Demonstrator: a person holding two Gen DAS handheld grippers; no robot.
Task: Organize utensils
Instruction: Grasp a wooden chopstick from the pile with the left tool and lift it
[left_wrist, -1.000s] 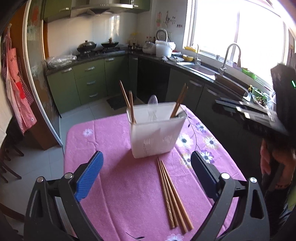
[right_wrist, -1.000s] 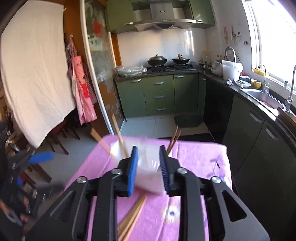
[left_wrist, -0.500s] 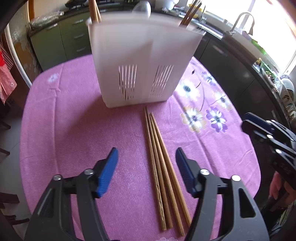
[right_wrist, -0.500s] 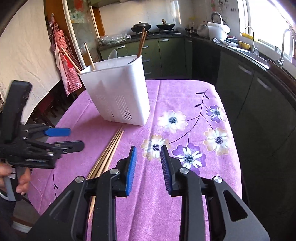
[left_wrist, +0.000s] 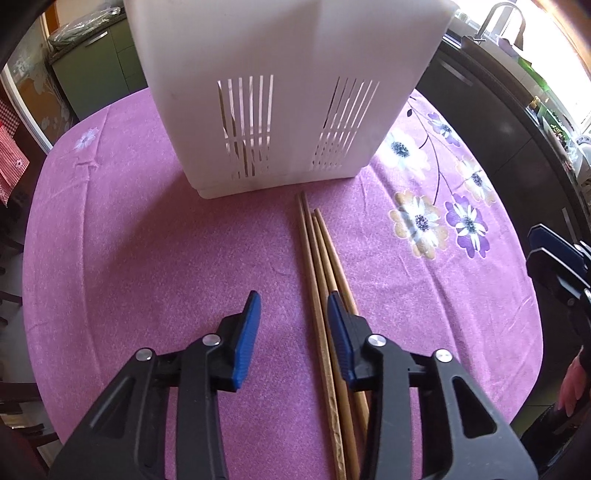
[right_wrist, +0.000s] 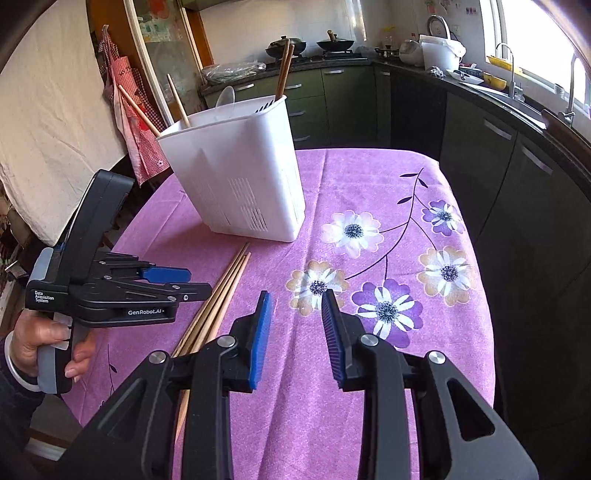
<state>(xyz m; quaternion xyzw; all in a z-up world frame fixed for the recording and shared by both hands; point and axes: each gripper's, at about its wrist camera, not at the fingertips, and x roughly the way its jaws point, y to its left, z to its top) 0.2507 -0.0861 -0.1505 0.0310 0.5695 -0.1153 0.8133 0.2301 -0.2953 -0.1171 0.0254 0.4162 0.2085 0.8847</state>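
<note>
Chopsticks (left_wrist: 320, 273) lie pointing toward white holder (left_wrist: 280, 92); both jaws apart, empty.

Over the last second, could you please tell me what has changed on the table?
The left gripper came down toward the loose chopsticks, narrowing its jaws around them without gripping yet. The right gripper dropped lower beside them, open and empty. The chopsticks and white holder stayed put.

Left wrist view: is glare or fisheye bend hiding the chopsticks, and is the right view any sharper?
Left wrist view: chopsticks sharp and evenly lit; window glare only at the upper right corner; utensil holder bulges from distortion. Right wrist view: equally sharp, chopsticks clear, window blown out at upper right.
</note>
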